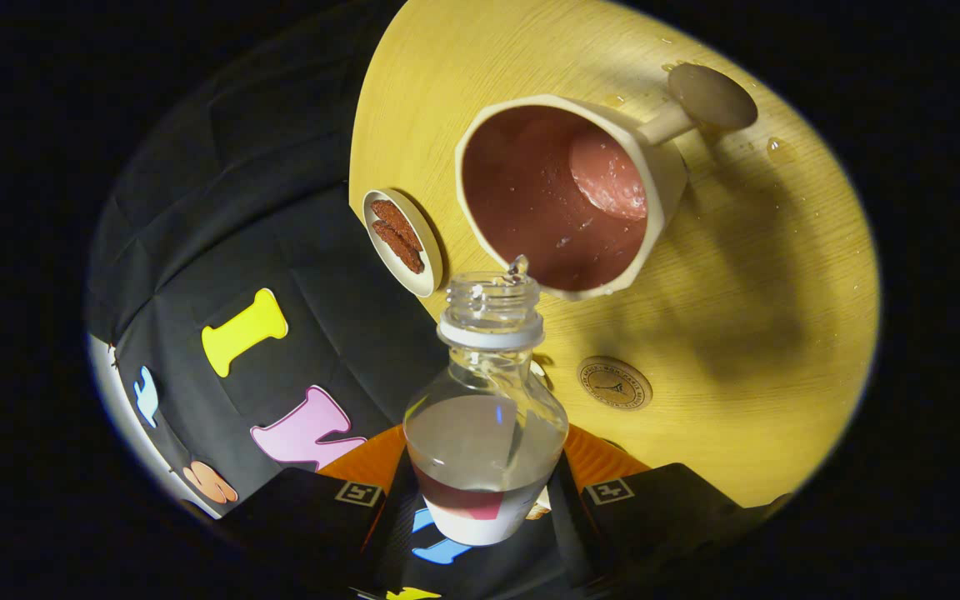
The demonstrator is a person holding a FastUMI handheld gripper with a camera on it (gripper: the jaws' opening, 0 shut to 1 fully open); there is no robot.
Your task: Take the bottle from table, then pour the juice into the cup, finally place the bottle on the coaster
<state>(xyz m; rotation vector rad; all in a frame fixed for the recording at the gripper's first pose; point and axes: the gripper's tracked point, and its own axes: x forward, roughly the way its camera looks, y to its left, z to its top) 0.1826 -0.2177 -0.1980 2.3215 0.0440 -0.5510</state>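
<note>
I have the gripper [484, 492] clamped on the bottle [487, 417], tilted, mouth at the cup [563, 196] rim. Pouring under way; liquid remains. Coaster [614, 383] placement outstanding.

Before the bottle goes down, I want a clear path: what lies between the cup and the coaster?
In the gripper view, only bare wooden table, shaded by the cup, reaches the coaster. The claw holds the bottle.
</note>
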